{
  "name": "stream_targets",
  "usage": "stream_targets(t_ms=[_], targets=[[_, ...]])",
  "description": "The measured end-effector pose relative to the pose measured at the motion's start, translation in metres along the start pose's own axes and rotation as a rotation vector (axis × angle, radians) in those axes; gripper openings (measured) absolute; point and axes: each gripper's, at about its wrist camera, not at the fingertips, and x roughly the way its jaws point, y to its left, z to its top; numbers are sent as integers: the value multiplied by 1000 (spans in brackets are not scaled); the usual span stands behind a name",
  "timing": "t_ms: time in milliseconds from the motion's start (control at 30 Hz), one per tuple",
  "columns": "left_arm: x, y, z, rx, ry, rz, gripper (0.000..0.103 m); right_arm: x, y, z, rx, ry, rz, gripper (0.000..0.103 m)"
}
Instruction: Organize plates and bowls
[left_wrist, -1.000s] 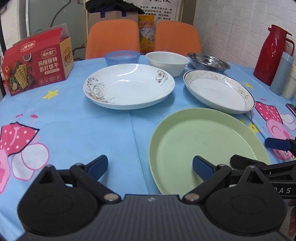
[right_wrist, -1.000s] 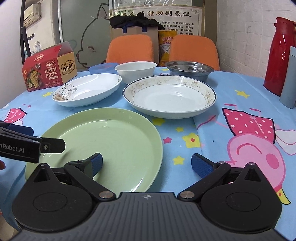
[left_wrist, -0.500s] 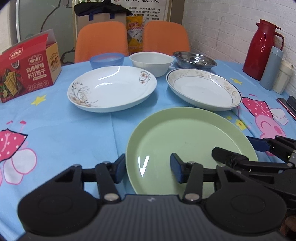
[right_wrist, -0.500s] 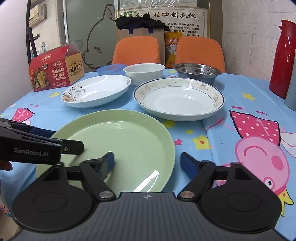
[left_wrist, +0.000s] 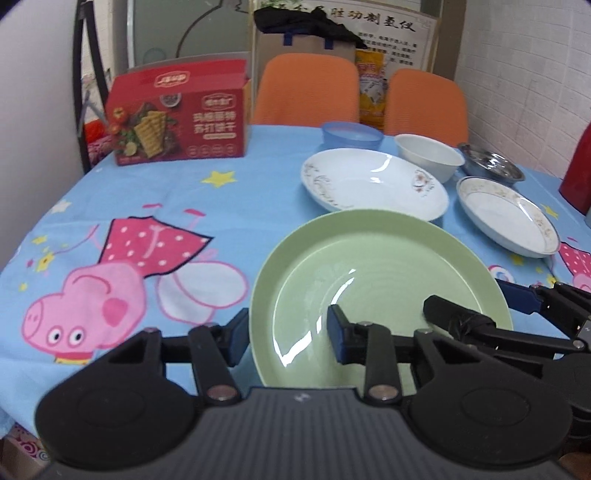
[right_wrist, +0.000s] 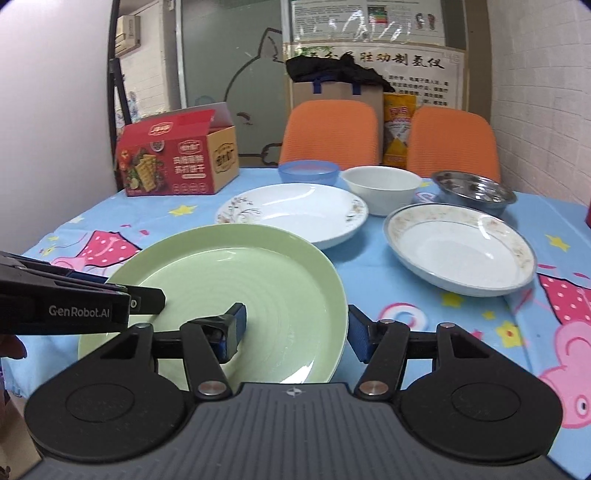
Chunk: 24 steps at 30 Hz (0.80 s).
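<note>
**Risk Assessment: 2-Gripper Hold on the Green Plate**

**Left wrist view.** The left gripper (left_wrist: 286, 334) straddles the near-left rim of the green plate (left_wrist: 376, 273), 1 finger outside the rim and 1 over the plate's inner surface. The jaws stand apart with a visible gap on both sides; whether the pads bear on the rim cannot be told. The plate lies near the front of the table (left_wrist: 147, 195), its far edge just beside the floral plate (left_wrist: 373, 184). The right gripper (left_wrist: 476, 310) enters from the right across the opposite rim.

**Right wrist view.** The right gripper (right_wrist: 295, 328) straddles the near-right rim of the green plate (right_wrist: 229, 280) in the same way, jaws apart.

**Hazards.**
- Unequal closure of the 2 grippers is likely to tilt the plate and let it slip.
- The glossy surface probably offers little friction.
- A forward push risks striking the floral plate (right_wrist: 295, 210) or the gold-rimmed plate (right_wrist: 461, 251).
</note>
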Motion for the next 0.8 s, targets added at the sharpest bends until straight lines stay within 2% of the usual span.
stream_targets(t_ms=[167, 367, 433, 467, 500, 567, 600, 667, 800], targets=[[10, 18, -2, -28, 19, 15, 32, 16, 21, 0, -33, 27, 38, 100], [26, 16, -1, -14, 29, 11, 33, 32, 20, 0, -26, 63, 14, 101], [27, 18, 0, -17, 27, -1, 35, 35, 19, -2, -15, 70, 30, 103], [29, 20, 0, -23, 28, -13, 46, 35, 18, -2, -16, 71, 42, 103], [29, 22, 2, -32, 30, -17, 63, 35, 17, -3, -19, 74, 60, 103], [24, 27, 5, -45, 7, -9, 70, 32, 13, -1, -7, 80, 89, 103], [20, 30, 8, -51, -12, -1, 79, 27, 8, 1, 24, 69, 103, 103], [11, 35, 14, -66, -43, 3, 79, 14, -6, 7, 85, 26, 104, 103], [3, 37, 31, -87, -58, -29, 79, -2, -25, 15, 117, -9, 52, 103]])
